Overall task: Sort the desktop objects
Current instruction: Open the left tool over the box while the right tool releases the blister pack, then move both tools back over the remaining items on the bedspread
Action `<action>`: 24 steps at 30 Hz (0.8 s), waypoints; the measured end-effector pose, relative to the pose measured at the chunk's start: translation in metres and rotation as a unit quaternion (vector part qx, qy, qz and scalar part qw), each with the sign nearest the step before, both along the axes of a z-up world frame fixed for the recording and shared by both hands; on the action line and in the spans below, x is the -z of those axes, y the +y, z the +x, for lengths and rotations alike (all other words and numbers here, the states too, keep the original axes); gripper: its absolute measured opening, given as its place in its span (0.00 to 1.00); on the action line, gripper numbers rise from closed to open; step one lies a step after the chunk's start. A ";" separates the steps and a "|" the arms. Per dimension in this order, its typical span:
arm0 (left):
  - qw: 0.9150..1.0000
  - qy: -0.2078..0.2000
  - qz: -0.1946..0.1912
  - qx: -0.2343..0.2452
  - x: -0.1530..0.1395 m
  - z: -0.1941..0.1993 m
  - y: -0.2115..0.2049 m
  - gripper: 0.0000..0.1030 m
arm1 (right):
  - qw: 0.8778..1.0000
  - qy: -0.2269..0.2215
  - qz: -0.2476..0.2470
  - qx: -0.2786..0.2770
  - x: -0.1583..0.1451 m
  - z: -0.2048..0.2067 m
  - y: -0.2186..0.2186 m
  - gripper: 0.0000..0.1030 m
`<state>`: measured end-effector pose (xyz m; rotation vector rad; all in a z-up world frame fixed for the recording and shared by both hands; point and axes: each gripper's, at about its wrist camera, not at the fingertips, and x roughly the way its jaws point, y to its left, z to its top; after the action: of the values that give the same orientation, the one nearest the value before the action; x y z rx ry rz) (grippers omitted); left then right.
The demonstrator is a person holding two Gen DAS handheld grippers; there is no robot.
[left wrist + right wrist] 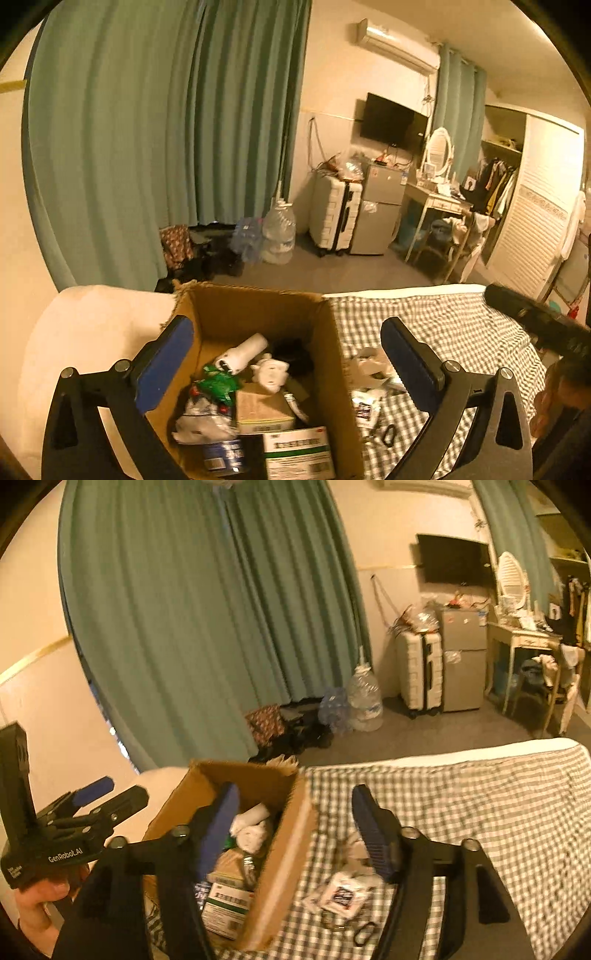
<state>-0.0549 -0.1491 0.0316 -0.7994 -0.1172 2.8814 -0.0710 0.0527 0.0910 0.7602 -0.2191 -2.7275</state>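
Left wrist view: left claw (287, 354) wide open, empty, over cardboard box (258, 306) at bed (461, 317) edge; right claw (291, 830) open, empty, straddling box rim.

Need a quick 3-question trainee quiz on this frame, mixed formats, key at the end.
1. True or false: both grippers hold an item.
2. The cardboard box sits on which side of the checked bedcover in the left wrist view? A) left B) right C) on top of its middle
3. Name one item still lying on the bedcover.

Key:
1. False; the left gripper and the right gripper are both open, nothing between the pads.
2. A
3. The small printed packet, or the black ring near it.
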 end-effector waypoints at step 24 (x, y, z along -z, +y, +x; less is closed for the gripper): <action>0.996 0.011 -0.015 0.089 0.021 0.031 0.118 1.00 | 0.995 0.063 0.066 0.033 -0.003 0.050 0.129 1.00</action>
<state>-0.0243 -0.0314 0.0111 -0.7413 -0.0010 2.7297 -0.0212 0.1822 0.0938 0.6222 -0.0368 -2.8625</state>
